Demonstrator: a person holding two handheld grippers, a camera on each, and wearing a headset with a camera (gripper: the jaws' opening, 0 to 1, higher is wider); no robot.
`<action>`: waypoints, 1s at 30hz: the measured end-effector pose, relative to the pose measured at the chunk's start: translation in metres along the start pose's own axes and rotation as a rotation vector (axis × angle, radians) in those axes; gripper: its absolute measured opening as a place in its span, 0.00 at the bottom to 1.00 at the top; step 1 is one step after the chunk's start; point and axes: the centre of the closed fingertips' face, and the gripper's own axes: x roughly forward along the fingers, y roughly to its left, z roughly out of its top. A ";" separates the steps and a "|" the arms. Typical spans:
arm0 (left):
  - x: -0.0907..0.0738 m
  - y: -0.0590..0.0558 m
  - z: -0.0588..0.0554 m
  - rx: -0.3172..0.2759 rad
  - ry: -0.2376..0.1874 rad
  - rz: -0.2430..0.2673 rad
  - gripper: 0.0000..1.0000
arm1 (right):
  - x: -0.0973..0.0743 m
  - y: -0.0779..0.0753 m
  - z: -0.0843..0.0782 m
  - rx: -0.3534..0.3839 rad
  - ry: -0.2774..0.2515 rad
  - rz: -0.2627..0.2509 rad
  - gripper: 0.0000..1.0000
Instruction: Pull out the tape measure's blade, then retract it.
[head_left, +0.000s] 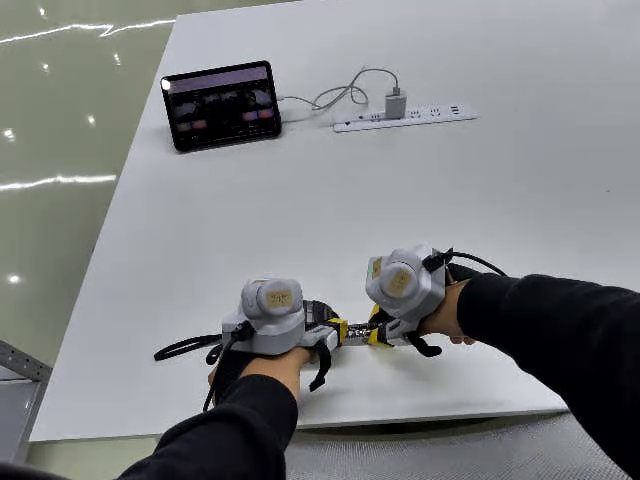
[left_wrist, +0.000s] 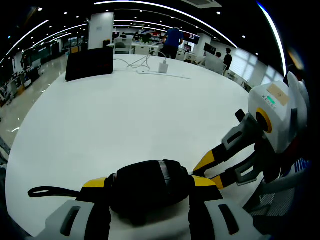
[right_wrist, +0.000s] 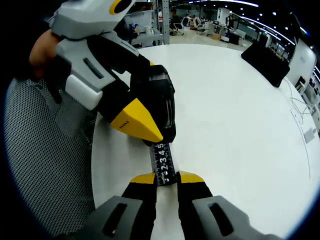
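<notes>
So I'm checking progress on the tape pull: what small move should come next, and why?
Probably draw the right gripper straight away from the case: its fingers pinch the blade tip, only a short numbered stretch is out, and the left gripper clamps the case.

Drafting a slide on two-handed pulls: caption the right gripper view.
Right tool pinches the short drawn blade while the left tool clamps the black tape measure.
</notes>
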 end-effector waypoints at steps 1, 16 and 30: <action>0.000 0.000 0.000 -0.001 -0.001 0.000 0.59 | 0.000 0.000 0.000 -0.002 -0.002 0.000 0.11; -0.001 0.001 0.000 -0.009 -0.006 -0.021 0.58 | -0.002 0.001 0.000 0.007 -0.086 -0.001 0.11; -0.001 0.001 0.000 -0.005 -0.002 -0.031 0.58 | 0.007 0.007 0.017 -0.002 -0.100 0.010 0.11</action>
